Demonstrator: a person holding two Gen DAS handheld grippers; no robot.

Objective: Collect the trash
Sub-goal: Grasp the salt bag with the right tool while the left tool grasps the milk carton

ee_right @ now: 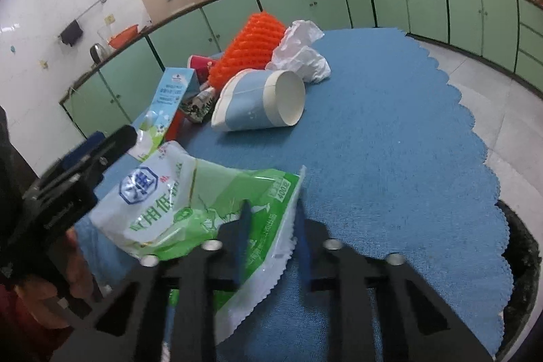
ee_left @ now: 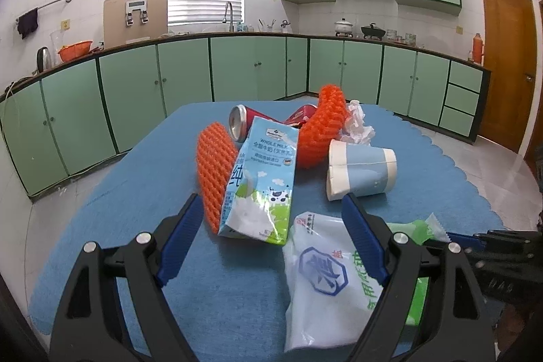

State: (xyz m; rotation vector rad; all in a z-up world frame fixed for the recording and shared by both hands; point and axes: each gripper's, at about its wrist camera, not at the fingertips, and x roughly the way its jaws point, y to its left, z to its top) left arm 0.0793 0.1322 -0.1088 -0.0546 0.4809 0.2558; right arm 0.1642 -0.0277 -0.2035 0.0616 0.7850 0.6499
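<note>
Right gripper, bottom centre of the right wrist view: the 2 blue pads sit close together with the serrated edge of the green-and-white plastic bag between them, clamped on that edge. The bag runs from there toward the left of the frame, lying on the blue tablecloth. Left gripper, bottom of the left wrist view: jaws spread wide, nothing between the pads; the bag's white end lies under its right finger, and the milk carton stands tilted just beyond the tips. Pile in the centre of that view: 2 orange foam nets, 1 left of the carton and touching it, 1 behind it; a red can on its side at the carton's upper left; a paper cup on its side to the right; a crumpled white tissue just behind the cup. Green cabinets line the background.
</note>
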